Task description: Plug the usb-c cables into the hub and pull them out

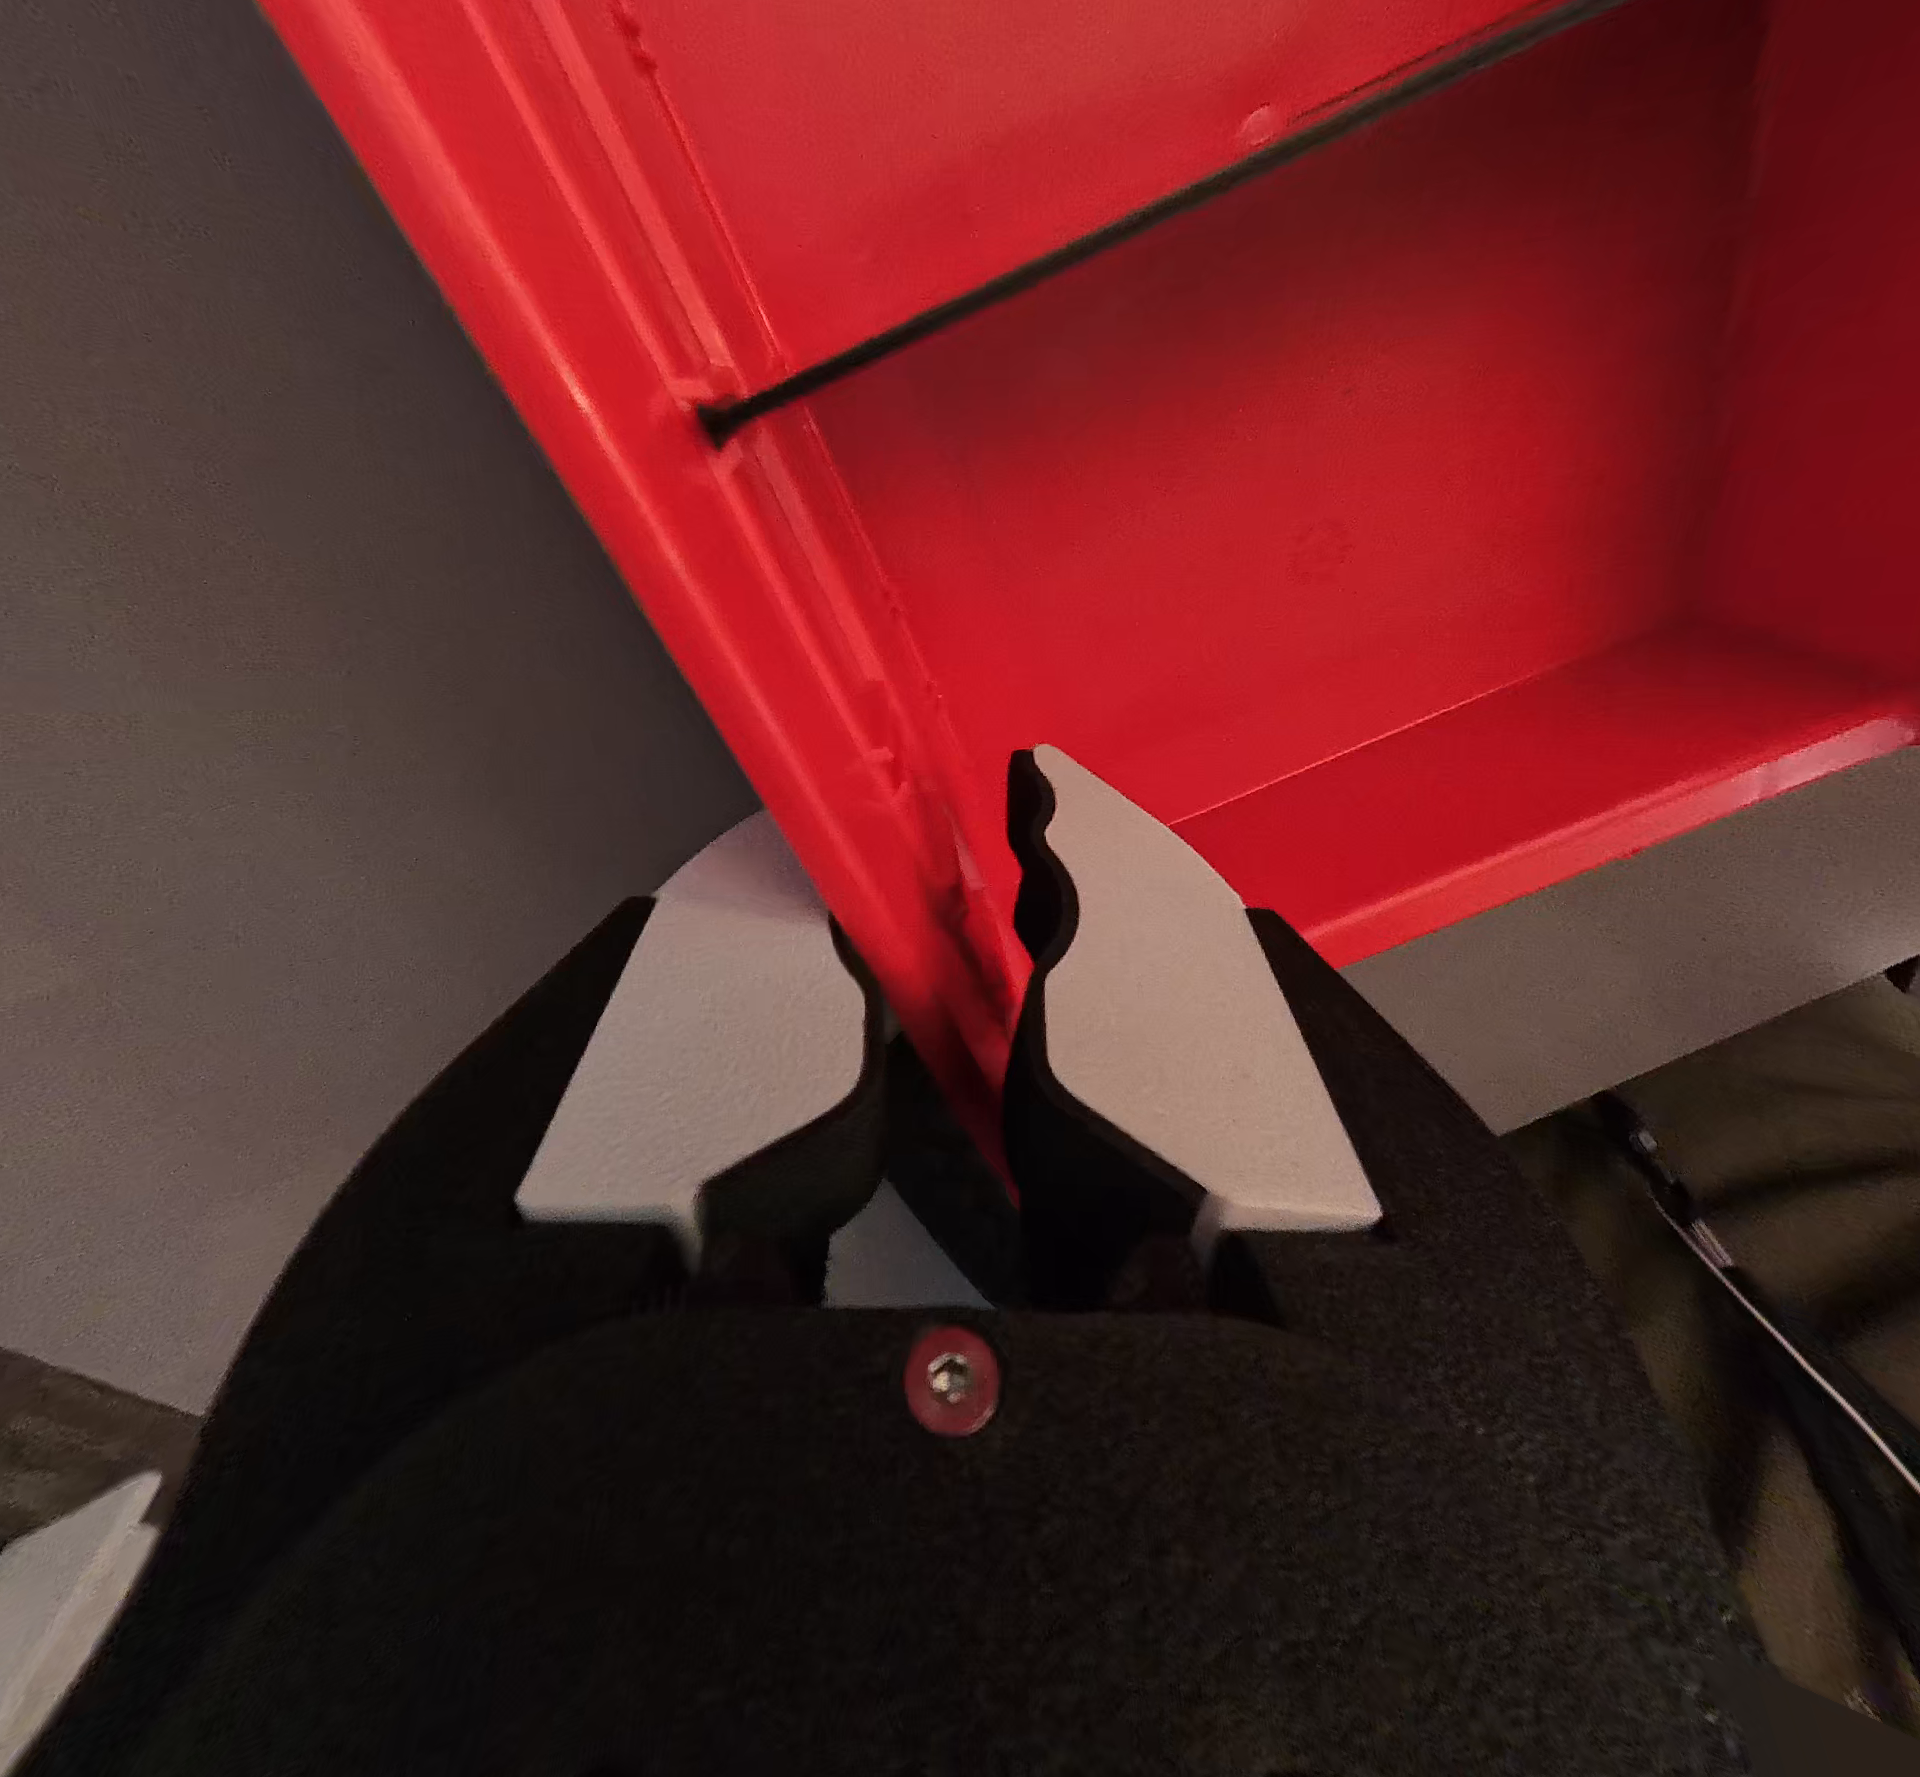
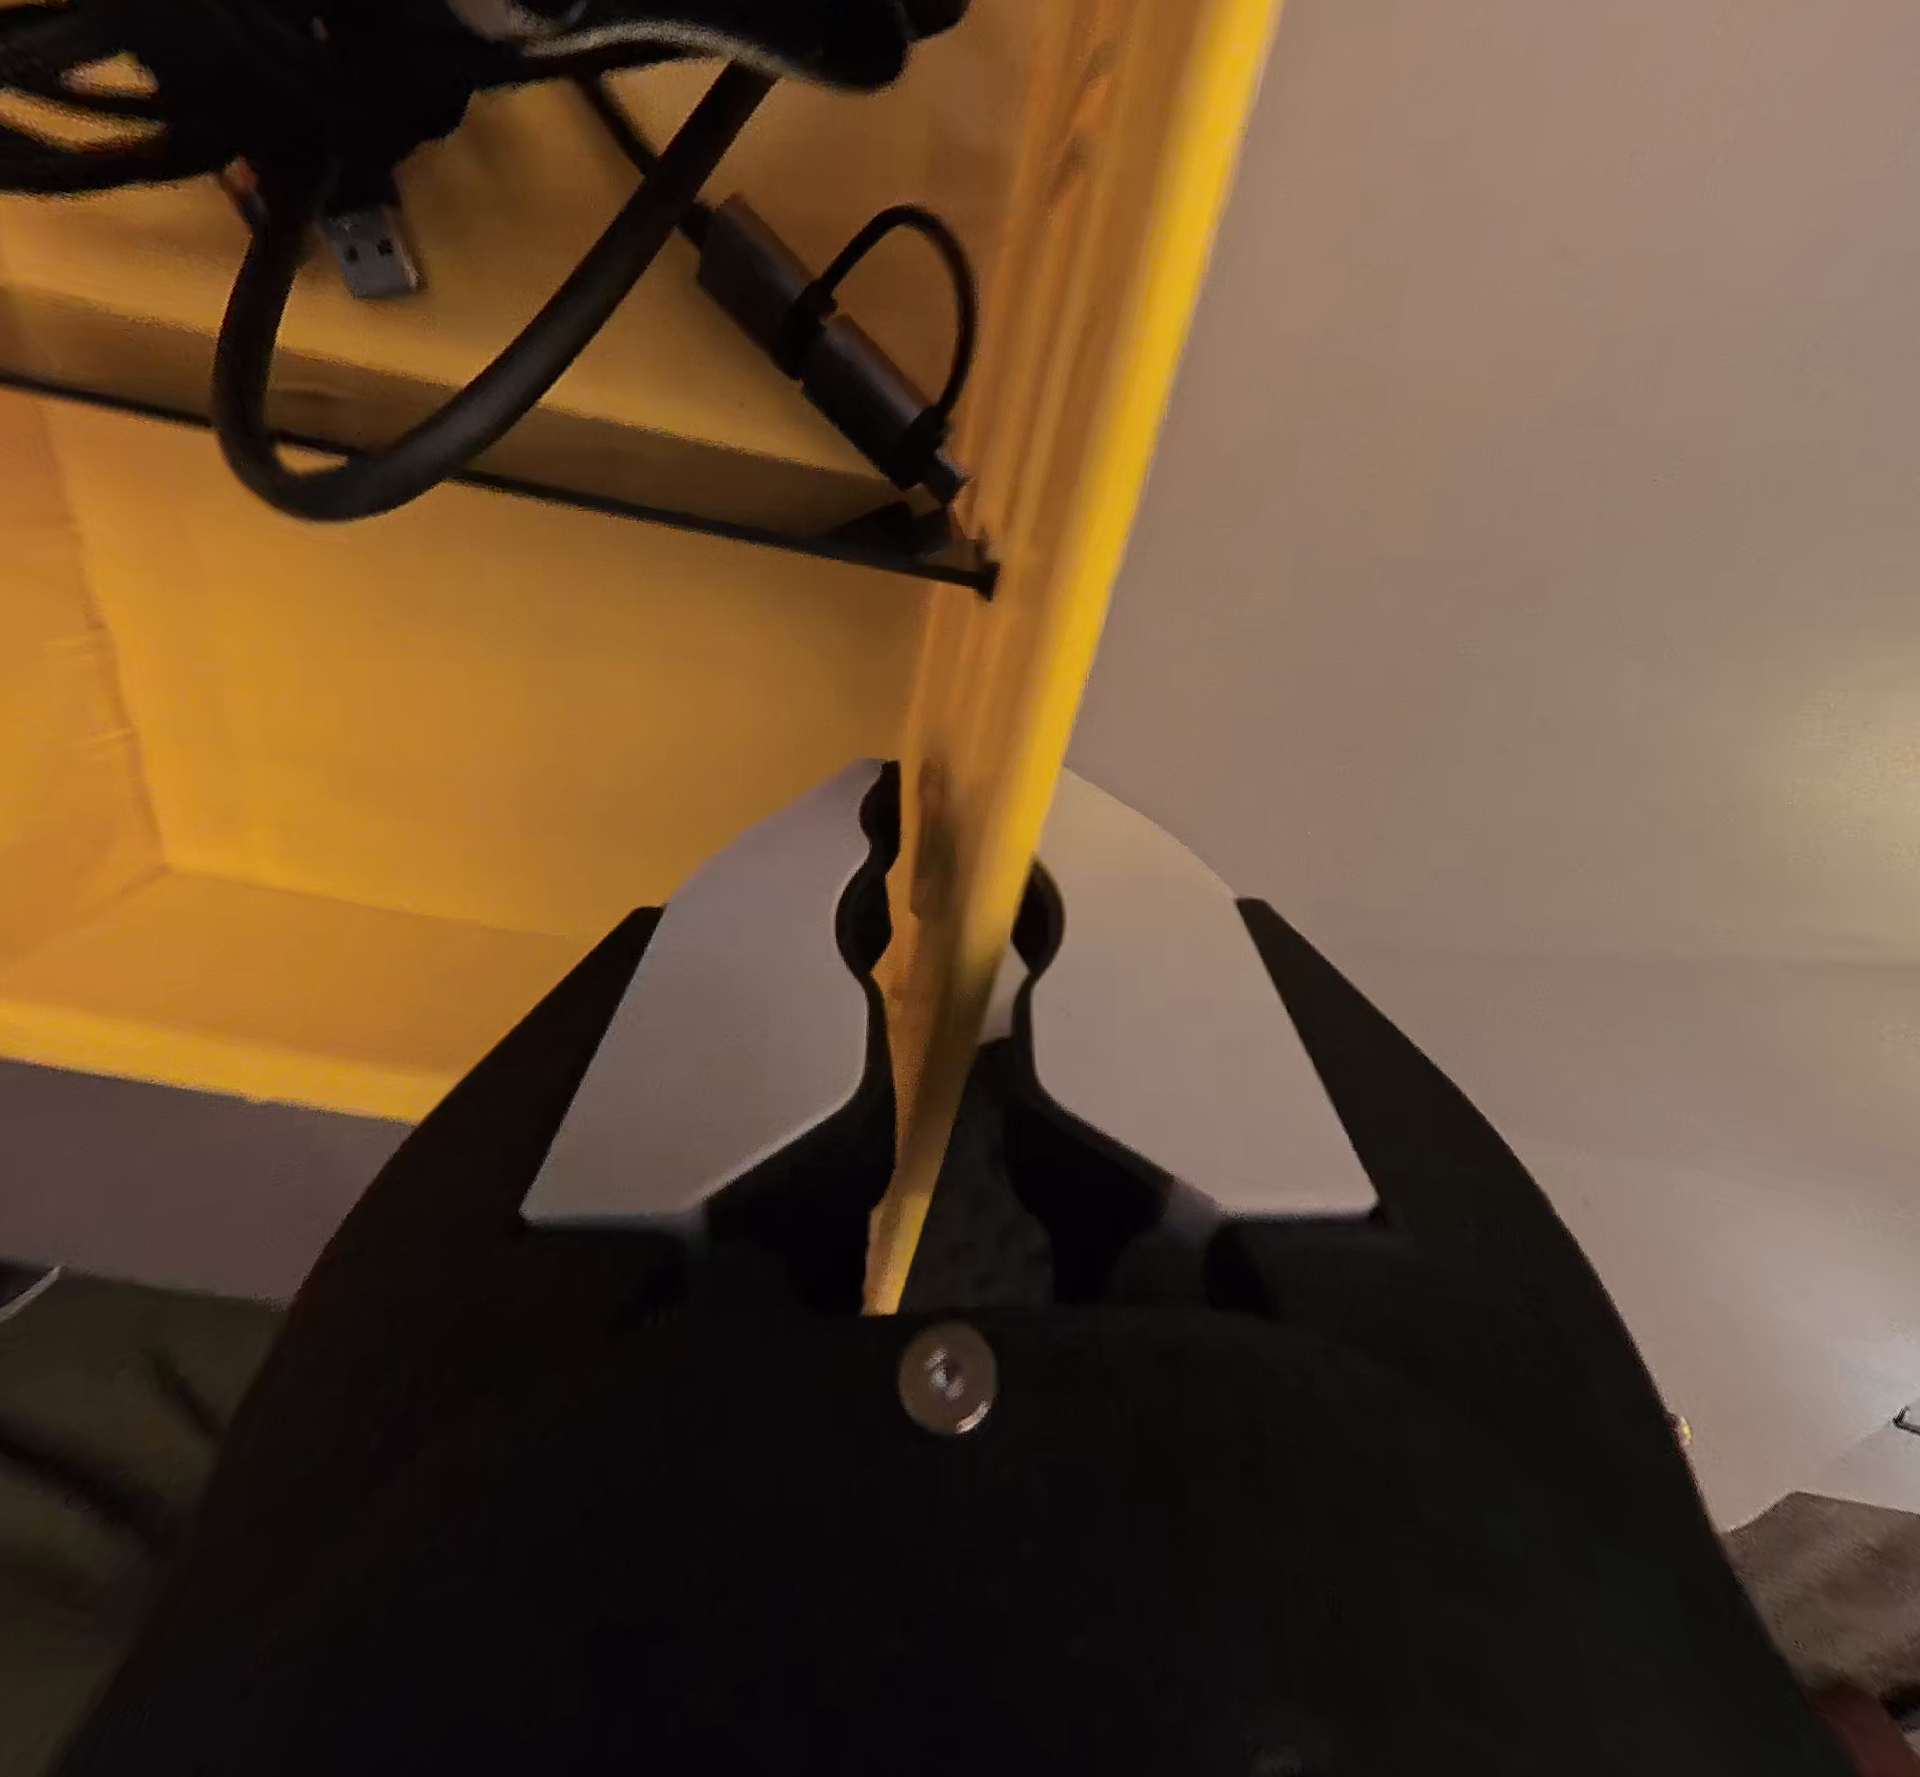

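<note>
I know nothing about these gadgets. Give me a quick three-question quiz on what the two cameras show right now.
1. True or false: the left gripper is clamped on the side wall of a red bin.
2. Which bin holds the black cables? A) red B) yellow C) both
3. Fill in: the right gripper grips the yellow bin by its ____.

Key
1. True; the wall sits between its fingers.
2. B; the red compartments in view are empty.
3. Side wall; one finger is inside the bin, one outside.
</note>
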`<state>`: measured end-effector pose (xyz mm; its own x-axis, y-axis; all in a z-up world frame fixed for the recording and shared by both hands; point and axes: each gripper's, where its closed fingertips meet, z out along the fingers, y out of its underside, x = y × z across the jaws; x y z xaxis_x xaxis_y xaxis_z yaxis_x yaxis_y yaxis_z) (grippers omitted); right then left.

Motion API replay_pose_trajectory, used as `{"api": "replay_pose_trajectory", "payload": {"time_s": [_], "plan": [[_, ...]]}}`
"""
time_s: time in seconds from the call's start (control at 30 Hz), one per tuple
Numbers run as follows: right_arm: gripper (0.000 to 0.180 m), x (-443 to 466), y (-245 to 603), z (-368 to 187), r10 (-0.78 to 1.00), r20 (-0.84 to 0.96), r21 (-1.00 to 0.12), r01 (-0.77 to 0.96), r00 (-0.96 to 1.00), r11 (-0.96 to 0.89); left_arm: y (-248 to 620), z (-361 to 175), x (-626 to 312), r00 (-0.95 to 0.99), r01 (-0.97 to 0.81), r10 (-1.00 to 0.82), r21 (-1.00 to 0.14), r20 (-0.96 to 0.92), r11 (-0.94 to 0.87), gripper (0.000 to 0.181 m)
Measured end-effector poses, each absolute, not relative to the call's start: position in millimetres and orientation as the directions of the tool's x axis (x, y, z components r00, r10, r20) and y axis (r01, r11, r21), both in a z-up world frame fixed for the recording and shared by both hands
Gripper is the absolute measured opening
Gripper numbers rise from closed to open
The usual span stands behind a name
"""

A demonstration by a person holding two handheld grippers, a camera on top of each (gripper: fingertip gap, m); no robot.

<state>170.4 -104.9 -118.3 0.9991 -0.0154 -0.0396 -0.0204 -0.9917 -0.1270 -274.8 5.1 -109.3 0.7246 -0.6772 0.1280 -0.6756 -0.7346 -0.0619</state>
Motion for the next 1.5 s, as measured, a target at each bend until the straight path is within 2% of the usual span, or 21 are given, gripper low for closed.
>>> {"api": "replay_pose_trajectory", "payload": {"time_s": [0.1, 0.17, 0.23, 0.27, 0.3, 0.33, 0.37, 0.4, 0.43, 0.5, 0.57, 0.63, 0.8, 1.13, 1.2, 1.27, 1.43, 1.5], "plan": [[0.026, 180.0, -94.5, -95.2, -0.101, 0.021, -0.275, -0.091, 0.995, -0.957, 23.3, -89.2, -271.2, 0.736, -0.632, -0.662, -0.211, 0.137, -0.746, 0.021], [0.030, 187.1, -85.5, -59.6, -0.195, 0.104, -0.433, -0.132, 0.975, -0.891, 47.3, -66.2, -276.1, 0.774, -0.564, -0.627, -0.353, 0.090, -0.747, 0.023], [0.033, 165.5, -71.2, -9.7, -0.208, 0.131, -0.647, -0.075, 0.969, -0.758, 67.9, -38.0, -281.3, 0.812, -0.481, -0.581, -0.502, 0.055, -0.719, 0.031], [0.034, 138.9, -62.8, 16.6, -0.160, 0.110, -0.752, -0.023, 0.981, -0.659, 76.8, -21.7, -281.4, 0.823, -0.439, -0.567, -0.583, 0.045, -0.684, 0.033], [0.036, 96.3, -54.9, 39.5, -0.040, 0.031, -0.841, 0.004, 0.999, -0.541, 85.7, -4.0, -281.8, 0.835, -0.396, -0.549, -0.664, 0.026, -0.634, 0.038], [0.037, 37.9, -50.8, 61.9, 0.177, -0.092, -0.913, -0.012, 0.980, -0.408, 94.4, 14.2, -283.0, 0.850, -0.356, -0.526, -0.741, -0.003, -0.570, 0.042], [0.038, -24.2, -57.5, 84.9, 0.434, -0.221, -0.950, -0.093, 0.873, -0.298, 101.5, 32.1, -284.4, 0.866, -0.323, -0.499, -0.807, -0.040, -0.495, 0.051], [0.039, -63.1, -61.5, 92.3, 0.539, -0.337, -0.928, -0.179, 0.772, -0.326, 105.5, 48.2, -284.6, 0.876, -0.302, -0.476, -0.859, -0.079, -0.414, 0.053], [0.036, -84.2, -59.8, 75.5, 0.523, -0.413, -0.870, -0.153, 0.746, -0.469, 106.5, 61.6, -283.6, 0.882, -0.294, -0.457, -0.895, -0.118, -0.335, 0.054], [0.037, -93.3, -51.3, 38.4, 0.445, -0.359, -0.765, 0.014, 0.820, -0.644, 103.4, 83.7, -280.1, 0.888, -0.303, -0.411, -0.934, -0.204, -0.191, 0.058], [0.036, -92.2, -40.2, 17.1, 0.370, -0.309, -0.707, 0.049, 0.876, -0.706, 94.7, 101.2, -270.5, 0.887, -0.305, -0.384, -0.950, -0.258, -0.066, 0.056], [0.038, -95.6, -40.7, -8.3, 0.321, -0.288, -0.591, 0.096, 0.902, -0.801, 85.7, 111.3, -257.3, 0.887, -0.265, -0.393, -0.964, -0.243, -0.002, 0.054], [0.042, -93.7, -33.2, -46.6, 0.173, -0.224, -0.409, 0.068, 0.959, -0.910, 80.0, 108.4, -242.8, 0.876, -0.245, -0.437, -0.969, -0.205, -0.038, 0.064], [0.041, -82.7, -30.9, -84.6, -0.062, -0.114, -0.232, -0.087, 0.992, -0.969, 81.0, 106.4, -249.7, 0.866, -0.214, -0.476, -0.974, -0.152, -0.078, 0.066], [0.030, -84.3, -22.7, -91.3, -0.130, -0.157, -0.248, -0.167, 0.979, -0.954, 79.7, 104.7, -248.4, 0.856, -0.217, -0.497, -0.972, -0.146, -0.088, 0.067], [0.029, -86.8, -16.5, -100.4, -0.179, -0.198, -0.235, -0.224, 0.964, -0.946, 79.1, 104.1, -248.7, 0.850, -0.208, -0.510, -0.973, -0.132, -0.095, 0.069], [0.027, -93.8, -29.6, -133.1, -0.190, -0.201, -0.111, -0.215, 0.961, -0.970, 77.5, 107.1, -254.7, 0.844, -0.181, -0.526, -0.979, -0.104, -0.097, 0.068], [0.013, -93.2, -30.7, -138.6, -0.171, -0.200, -0.082, -0.190, 0.965, -0.978, 75.2, 108.5, -254.6, 0.836, -0.173, -0.541, -0.980, -0.093, -0.098, 0.066]]}}
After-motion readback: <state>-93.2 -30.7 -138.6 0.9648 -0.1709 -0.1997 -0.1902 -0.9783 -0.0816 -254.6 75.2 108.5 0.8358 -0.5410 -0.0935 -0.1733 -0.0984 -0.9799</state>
